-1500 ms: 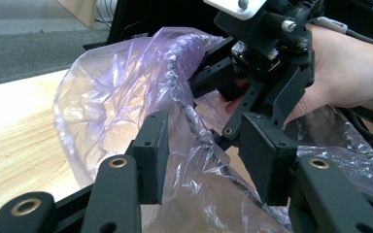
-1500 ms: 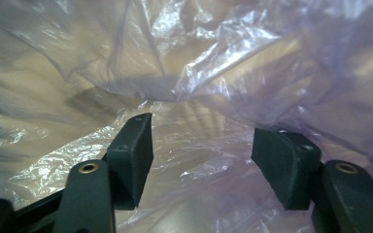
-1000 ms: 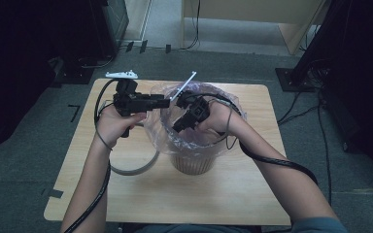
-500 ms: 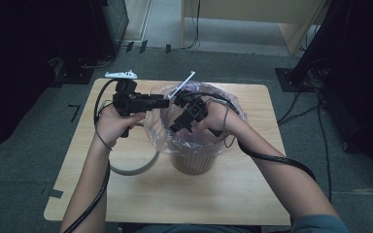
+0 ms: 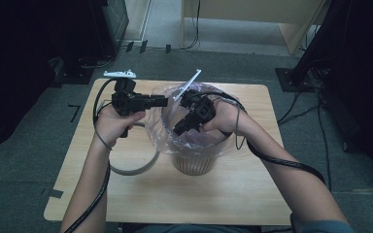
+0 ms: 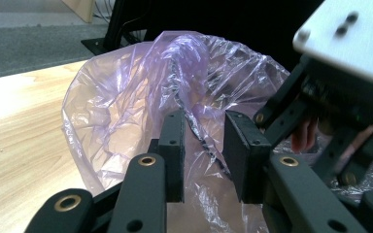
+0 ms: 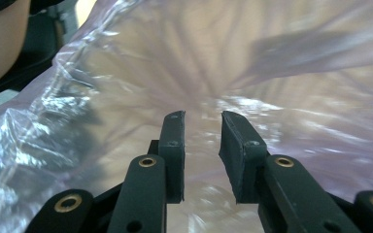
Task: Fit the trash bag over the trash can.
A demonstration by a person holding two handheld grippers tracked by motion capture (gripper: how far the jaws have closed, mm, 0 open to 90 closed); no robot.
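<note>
While the purple bag (image 5: 175, 124) is fitted into the bin (image 5: 194, 162), its rim should be gripped squarely; jaws of both the left hand-held gripper (image 6: 201, 145) and right hand-held gripper (image 7: 201, 145), just closing, are seen apart.

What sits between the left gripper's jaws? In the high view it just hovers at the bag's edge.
Observer: The left gripper view shows a crumpled fold of the purple bag running up between the jaws of the left gripper.
Operator: Is it pinched?
Observer: Not yet. The jaws have just been closing, but there is a gap on both sides of the film.
Operator: And the other one?
Observer: The right gripper points into the bag's inside. Its jaws have just been closing too, and I see no film caught between them.
</note>
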